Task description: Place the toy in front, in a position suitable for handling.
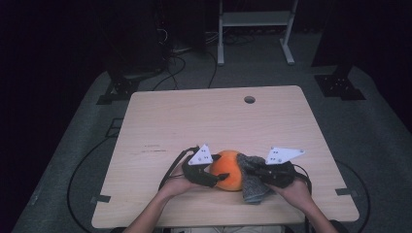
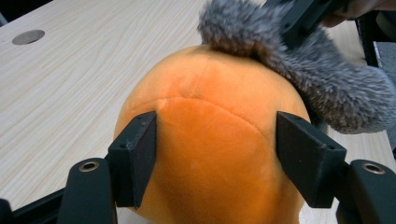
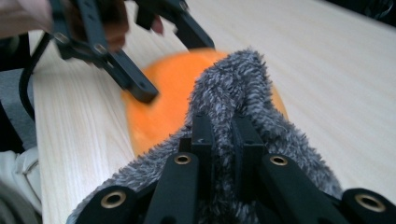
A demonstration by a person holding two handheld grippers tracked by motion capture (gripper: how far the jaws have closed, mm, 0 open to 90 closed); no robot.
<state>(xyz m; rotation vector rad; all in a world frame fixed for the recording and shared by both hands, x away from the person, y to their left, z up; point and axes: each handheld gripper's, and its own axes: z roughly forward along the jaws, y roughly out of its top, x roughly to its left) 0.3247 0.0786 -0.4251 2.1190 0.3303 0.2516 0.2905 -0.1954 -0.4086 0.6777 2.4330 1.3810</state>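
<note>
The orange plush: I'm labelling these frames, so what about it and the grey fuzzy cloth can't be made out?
- Orange plush: underside hidden against the table, all views.
- Grey fuzzy cloth: its shape, bunched around the right gripper.
- Left gripper: pad contact unclear.

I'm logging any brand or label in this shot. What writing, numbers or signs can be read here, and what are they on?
No text can be read.
Grey plate on the left gripper: small dark marks, too small to read.
Grey plate on the right gripper: the same, too small to read.
Table: a faint dark smudge left of centre, not legible.
Orange plush toy and grey furry cloth: no tag or print in view.
</note>
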